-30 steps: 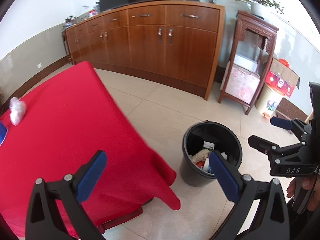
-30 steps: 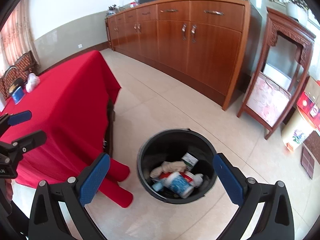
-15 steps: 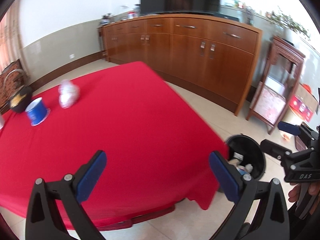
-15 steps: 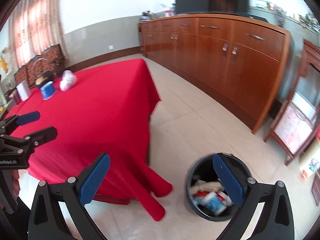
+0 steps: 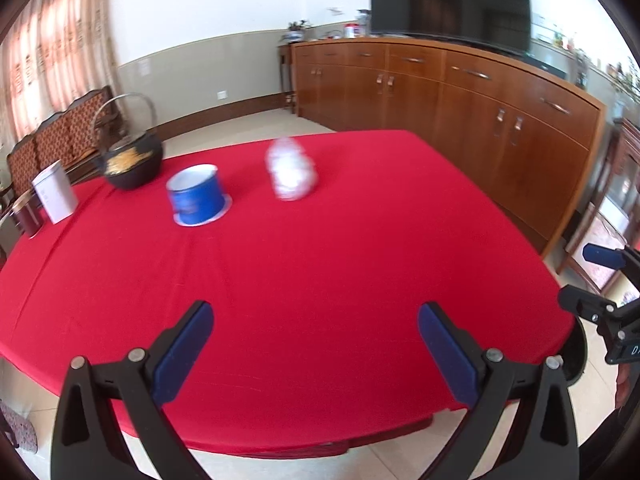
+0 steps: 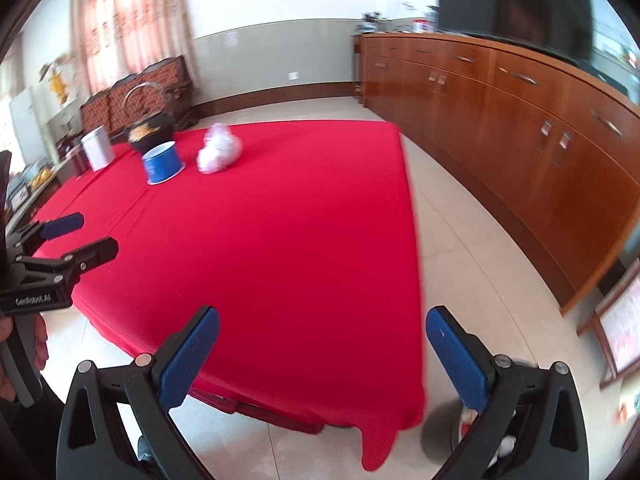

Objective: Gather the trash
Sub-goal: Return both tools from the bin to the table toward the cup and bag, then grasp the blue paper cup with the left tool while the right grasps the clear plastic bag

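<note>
While both sets of jaws stand wide with nothing between them, the left gripper (image 5: 314,350) hovers over the near edge of the red-clothed worktop (image 5: 320,260), and the right gripper (image 6: 322,354) hangs off its corner, above the black bin (image 6: 472,428) on the floor. Farther across the cloth sit a blue cup (image 5: 198,195) and, just beside it, a white crumpled wad (image 5: 291,174). Beyond them stands a black kettle (image 5: 130,158).
</note>
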